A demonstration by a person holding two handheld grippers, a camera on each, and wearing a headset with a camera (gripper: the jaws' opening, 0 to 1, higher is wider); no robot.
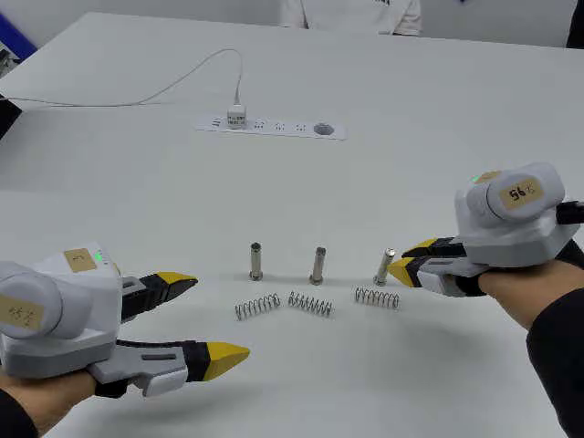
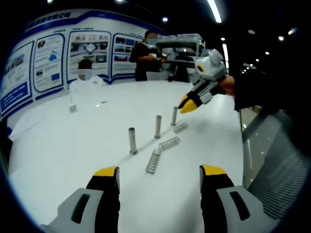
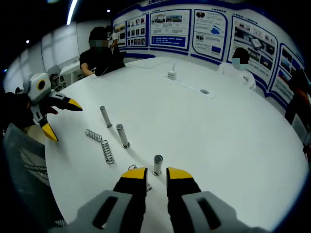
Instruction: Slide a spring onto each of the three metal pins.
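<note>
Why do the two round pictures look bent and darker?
Left gripper view: fisheye lens curves the table, ceiling strip light glares. Right gripper view: same bending, dim room. Head view: straight, evenly lit, pins sharp with faint shadows.

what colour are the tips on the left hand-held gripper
The left hand-held gripper has yellow fingertips on black; this shows best in the left gripper view.

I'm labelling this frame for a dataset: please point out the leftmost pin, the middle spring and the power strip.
leftmost pin (image 1: 256, 263), head view, middle of its shaft.
middle spring (image 1: 310, 304), head view, its centre coils.
power strip (image 1: 283, 127), head view, bare top face.
</note>
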